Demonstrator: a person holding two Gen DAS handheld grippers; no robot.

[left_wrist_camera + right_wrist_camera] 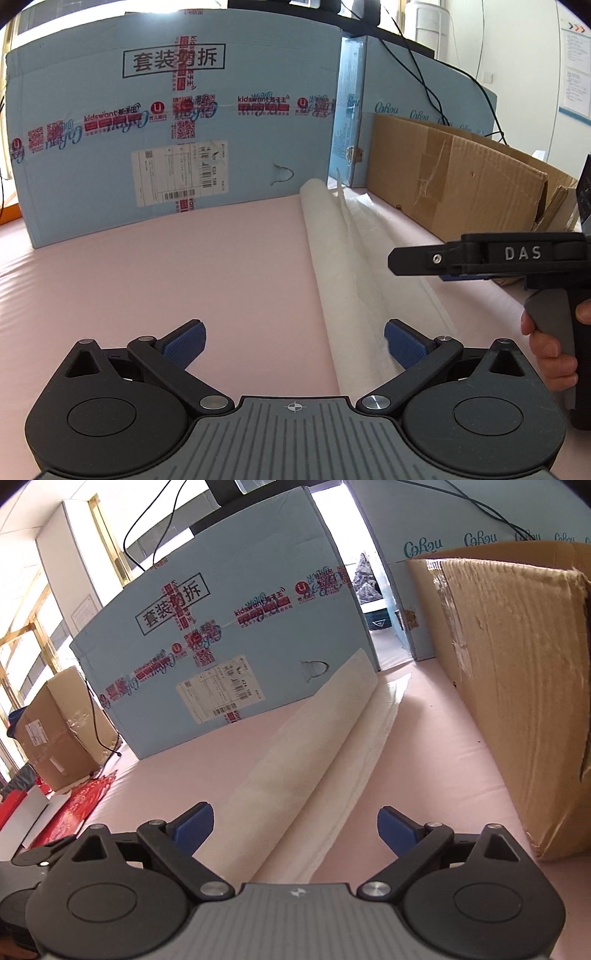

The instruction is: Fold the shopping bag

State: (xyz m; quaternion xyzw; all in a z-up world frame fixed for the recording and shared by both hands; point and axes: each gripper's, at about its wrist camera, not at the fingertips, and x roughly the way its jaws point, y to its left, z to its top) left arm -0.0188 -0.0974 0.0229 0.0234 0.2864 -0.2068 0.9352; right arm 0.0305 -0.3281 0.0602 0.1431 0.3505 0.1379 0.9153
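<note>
The white shopping bag [351, 266] lies on the pink table as a long narrow folded strip running away from me toward the blue box. It also shows in the right wrist view [317, 753], with one long side folded over. My left gripper [294, 345] is open and empty, low over the table at the strip's near end, its right pad over the bag's edge. My right gripper [295, 829] is open and empty, straddling the strip's near end. The right gripper also shows in the left wrist view [397, 260], held above the bag's right side.
A large light blue printed box [166, 125] stands at the back of the pink table [184, 277]. A brown cardboard box [461, 184] stands along the right side, close to the bag. Red items [74, 812] and another brown box [55, 731] sit at far left.
</note>
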